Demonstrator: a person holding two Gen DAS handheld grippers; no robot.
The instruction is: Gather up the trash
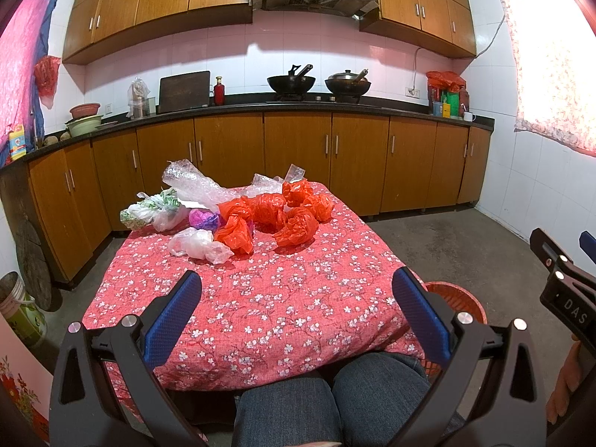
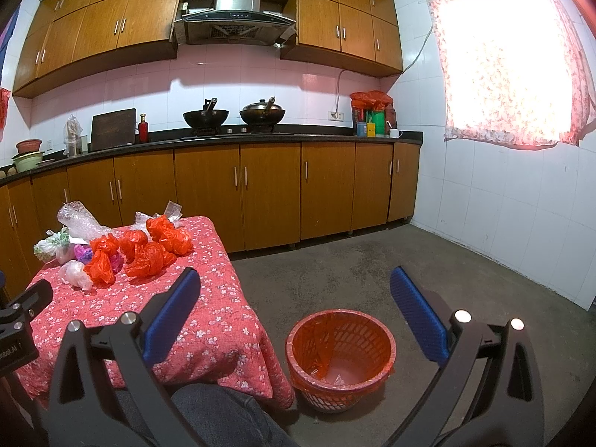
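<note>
Both pairs of blue-padded fingers stand spread wide with nothing between them. The left gripper hovers over the near edge of a table under a red floral tablecloth, its fingers aimed at the trash heaped on the far half of the cloth, well apart from the tips. That heap is mostly knotted orange plastic bags, clustered far and centre. To their left lie a small purple bag, a white bag with green print and a crumpled sheet of bubble wrap; a clear whitish bag sits nearest the fingers.

The right gripper is held off the table's right side, above the concrete floor. Just below and between its fingers stands a red mesh wastebasket lined with an orange bag, close beside the hanging cloth.

The person's jeans-clad knees sit under the table's near edge.
</note>
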